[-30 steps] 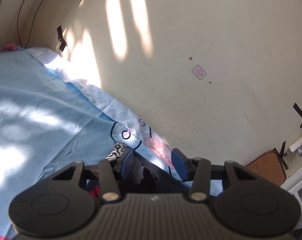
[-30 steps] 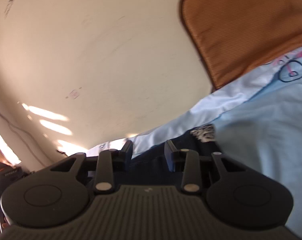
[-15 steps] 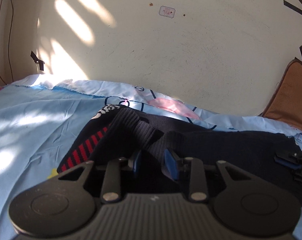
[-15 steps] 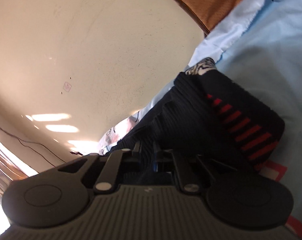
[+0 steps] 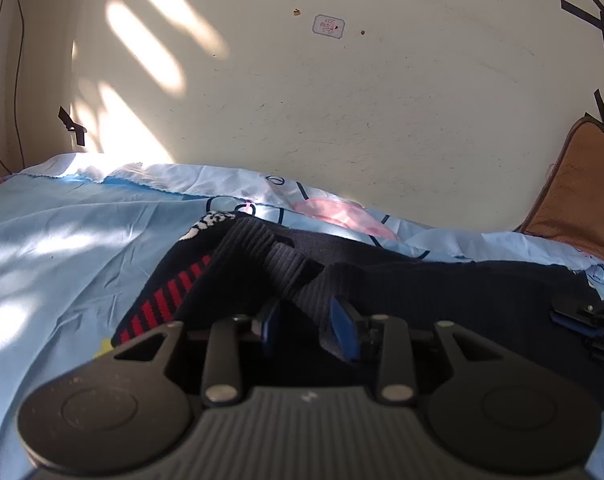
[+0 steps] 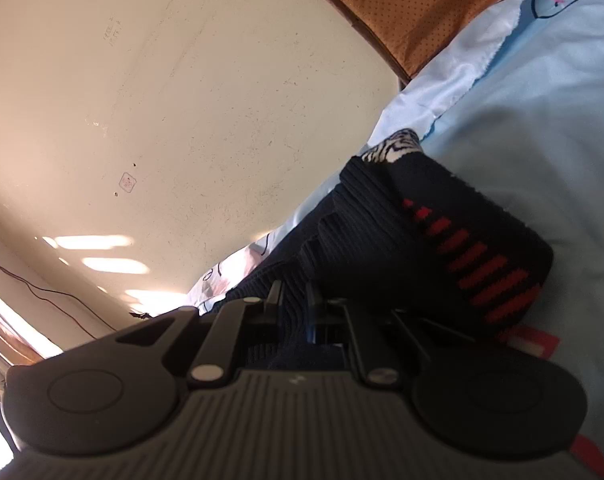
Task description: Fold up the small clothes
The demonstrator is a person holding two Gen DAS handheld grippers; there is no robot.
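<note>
A dark navy ribbed sock point(image 5: 441, 288) with red stripes point(image 5: 162, 300) and a black-and-white patterned end lies on a light blue bedsheet point(image 5: 62, 248). My left gripper point(image 5: 303, 330) is shut on a fold of its ribbed cuff. My right gripper point(image 6: 294, 312) is shut on the same sock point(image 6: 441, 224), low over the sheet point(image 6: 541, 120). The right gripper's fingers point(image 5: 573, 316) show at the right edge of the left wrist view.
A cream wall point(image 5: 321, 112) rises just behind the bed. A brown mesh cushion point(image 5: 573, 192) leans at the right against the wall; it also shows in the right wrist view point(image 6: 413, 0). A cable point(image 5: 18, 80) hangs at the far left.
Both grippers came down from pointing at the wall to the sheet and closed on the sock. In the last half second they shifted only slightly.
</note>
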